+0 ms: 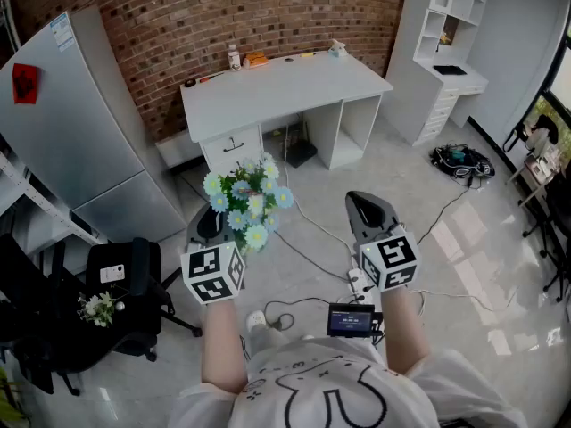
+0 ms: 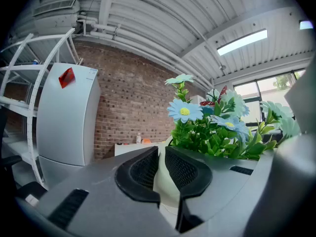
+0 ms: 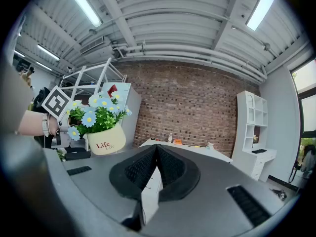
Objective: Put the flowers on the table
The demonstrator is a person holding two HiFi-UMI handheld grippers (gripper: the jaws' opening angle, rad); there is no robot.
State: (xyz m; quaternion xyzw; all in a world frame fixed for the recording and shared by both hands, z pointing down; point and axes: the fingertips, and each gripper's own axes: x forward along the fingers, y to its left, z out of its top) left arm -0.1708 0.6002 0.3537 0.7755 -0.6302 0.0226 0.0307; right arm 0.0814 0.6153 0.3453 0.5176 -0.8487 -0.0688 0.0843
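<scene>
My left gripper (image 2: 162,157) pinches the rim of the flower pot (image 3: 104,140); flowers (image 1: 247,201) upright, held in the air well short of the table (image 1: 277,87); right gripper (image 3: 157,154) closed on nothing; grip only on the thin wall, so the pot could tip or slip; cables (image 1: 305,214) ahead could trip me.

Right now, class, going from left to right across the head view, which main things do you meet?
First the tall grey refrigerator → cream pot of blue and white flowers, held by the left gripper → right gripper, jaws shut and empty → tall white shelf unit.
</scene>
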